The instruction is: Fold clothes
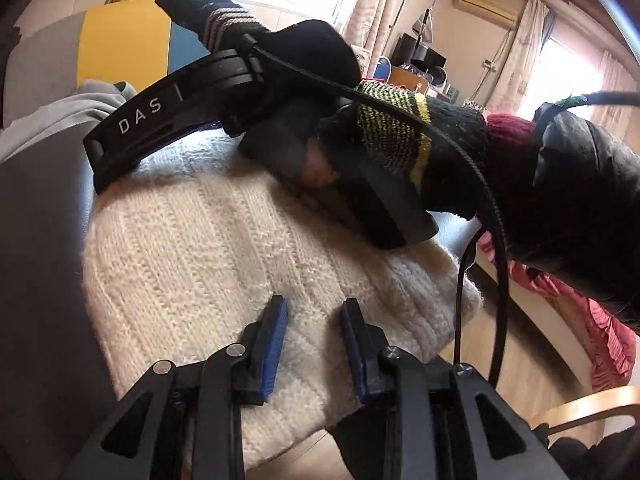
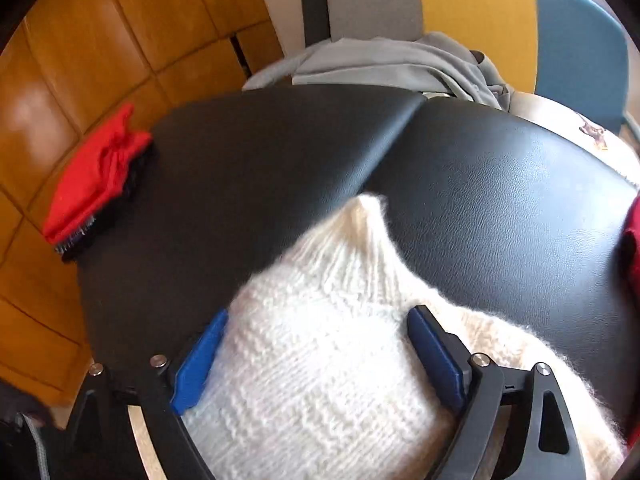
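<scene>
A cream knitted sweater (image 1: 224, 248) lies folded on the black padded surface (image 1: 40, 280). My left gripper (image 1: 314, 314) hovers just over its near edge with the jaws apart and nothing between them. The right gripper's black body and the gloved hand holding it (image 1: 360, 148) rest across the sweater's far side. In the right wrist view the sweater (image 2: 320, 360) bulges up between the blue pads of my right gripper (image 2: 318, 318), whose jaws stand wide; a corner of knit points away from me. I cannot tell whether the pads press it.
A grey garment (image 2: 380, 64) lies bunched at the far edge of the black surface (image 2: 500, 200). A folded red cloth on a dark one (image 2: 96, 184) sits at its left edge. Pink fabric (image 1: 592, 320) hangs at the right. Yellow and blue chair backs (image 2: 520, 20) stand behind.
</scene>
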The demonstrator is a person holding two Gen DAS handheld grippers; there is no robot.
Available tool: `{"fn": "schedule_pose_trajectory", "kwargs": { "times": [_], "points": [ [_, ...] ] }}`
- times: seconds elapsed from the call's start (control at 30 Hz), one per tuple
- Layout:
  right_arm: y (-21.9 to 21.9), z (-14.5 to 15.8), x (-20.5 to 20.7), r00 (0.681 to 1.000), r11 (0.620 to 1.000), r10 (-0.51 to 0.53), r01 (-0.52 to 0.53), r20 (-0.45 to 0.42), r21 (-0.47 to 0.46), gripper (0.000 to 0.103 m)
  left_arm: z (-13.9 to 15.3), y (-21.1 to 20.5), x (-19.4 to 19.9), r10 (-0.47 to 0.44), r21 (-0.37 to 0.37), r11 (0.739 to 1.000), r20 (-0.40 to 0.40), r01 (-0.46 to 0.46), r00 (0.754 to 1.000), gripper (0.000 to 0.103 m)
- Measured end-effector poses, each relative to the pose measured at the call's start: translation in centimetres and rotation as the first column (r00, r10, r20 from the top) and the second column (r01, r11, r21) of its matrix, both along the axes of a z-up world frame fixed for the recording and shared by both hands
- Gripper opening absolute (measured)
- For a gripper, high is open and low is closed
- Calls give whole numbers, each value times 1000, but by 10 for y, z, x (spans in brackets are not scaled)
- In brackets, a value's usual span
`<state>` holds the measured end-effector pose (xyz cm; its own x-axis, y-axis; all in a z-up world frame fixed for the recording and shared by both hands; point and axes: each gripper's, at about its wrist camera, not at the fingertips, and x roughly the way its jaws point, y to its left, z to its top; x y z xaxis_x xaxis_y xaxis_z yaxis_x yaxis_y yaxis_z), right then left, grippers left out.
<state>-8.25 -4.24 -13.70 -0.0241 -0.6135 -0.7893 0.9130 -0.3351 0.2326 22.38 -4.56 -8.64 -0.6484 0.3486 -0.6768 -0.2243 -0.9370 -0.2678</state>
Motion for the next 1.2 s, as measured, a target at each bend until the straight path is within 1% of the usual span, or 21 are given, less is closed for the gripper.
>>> {"fn": "schedule_pose_trajectory", "kwargs": {
  "times": [0.1, 0.17, 0.23, 0.3, 0.33, 0.37, 0.4, 0.47, 0.5, 0.57, 0.63, 0.7, 0.77, 0.83, 0.9, 0.93, 0.97, 1.03, 1.1, 1.13, 1.2],
  "points": [
    [-1, -2, -6, 1000, 1000, 13, -13, 11, -7, 92, 4, 4, 1, 9, -13, 1000, 1, -9, 1000, 28],
    [2, -1, -8, 999, 1000, 10, -9, 32, -23, 93, 11, -5, 6, 22, 50, 999, 8, -22, 1000, 29],
    [8, 0, -9, 999, 999, -6, 8, 47, -42, 93, 21, -22, 13, 56, 117, 991, 18, -58, 998, 29],
    [10, 5, -6, 998, 998, -22, 26, 62, -53, 94, 37, -44, 25, 113, 165, 980, -6, -110, 994, 30],
    [12, 10, -4, 997, 998, -28, 32, 68, -59, 94, 45, -58, 34, 146, 186, 972, -20, -140, 989, 31],
    [14, 16, -3, 997, 997, -34, 39, 74, -65, 95, 50, -72, 38, 184, 207, 963, -28, -175, 983, 35],
    [21, 24, -1, 996, 995, -41, 48, 73, -86, 98, 51, -90, 31, 226, 231, 949, -23, -215, 974, 42],
    [43, 44, 6, 994, 983, -59, 74, 90, -170, 103, 49, -111, 25, 284, 268, 923, 7, -275, 959, 50],
    [61, 53, 8, 991, 972, -76, 97, 106, -214, 103, 46, -122, 20, 306, 287, 909, 37, -303, 951, 50],
    [96, 67, 11, 983, 947, -118, 154, 140, -282, 103, 37, -147, 15, 315, 348, 878, 97, -329, 944, 51],
    [136, 71, 12, 968, 922, -167, 222, 189, -318, 103, 32, -164, 3, 299, 427, 842, 138, -329, 944, 52],
    [178, 68, 11, 943, 894, -212, 293, 255, -339, 103, 26, -170, -13, 283, 480, 815, 159, -324, 946, 57],
    [209, 53, 8, 910, 883, -254, 356, 327, -305, 103, 14, -179, -34, 255, 503, 808, 172, -307, 952, 58],
    [229, 31, 2, 866, 880, -307, 417, 395, -229, 103, 3, -183, -54, 219, 523, 800, 201, -294, 955, 58],
    [238, 7, 1, 821, 875, -336, 454, 463, -171, 103, -2, -183, -73, 186, 542, 794, 213, -274, 959, 58],
    [238, -1, 1, 806, 875, -325, 455, 495, -167, 103, -4, -183, -81, 171, 550, 792, 218, -266, 961, 58],
    [234, -6, 2, 801, 880, -296, 441, 520, -177, 103, -2, -181, -80, 164, 545, 796, 225, -264, 960, 58],
    [218, -16, 4, 804, 902, -239, 391, 544, -182, 103, -4, -182, -86, 149, 551, 796, 223, -250, 963, 61],
    [200, -21, 6, 816, 920, -204, 349, 541, -179, 103, -7, -183, -91, 134, 558, 795, 220, -237, 966, 71],
    [193, -22, 6, 826, 923, -196, 336, 528, -185, 103, -9, -183, -93, 128, 570, 787, 221, -235, 967, 72],
    [191, -23, 4, 816, 917, -198, 350, 543, -191, 103, -13, -180, -101, 115, 600, 765, 228, -233, 967, 79]
  ]
}}
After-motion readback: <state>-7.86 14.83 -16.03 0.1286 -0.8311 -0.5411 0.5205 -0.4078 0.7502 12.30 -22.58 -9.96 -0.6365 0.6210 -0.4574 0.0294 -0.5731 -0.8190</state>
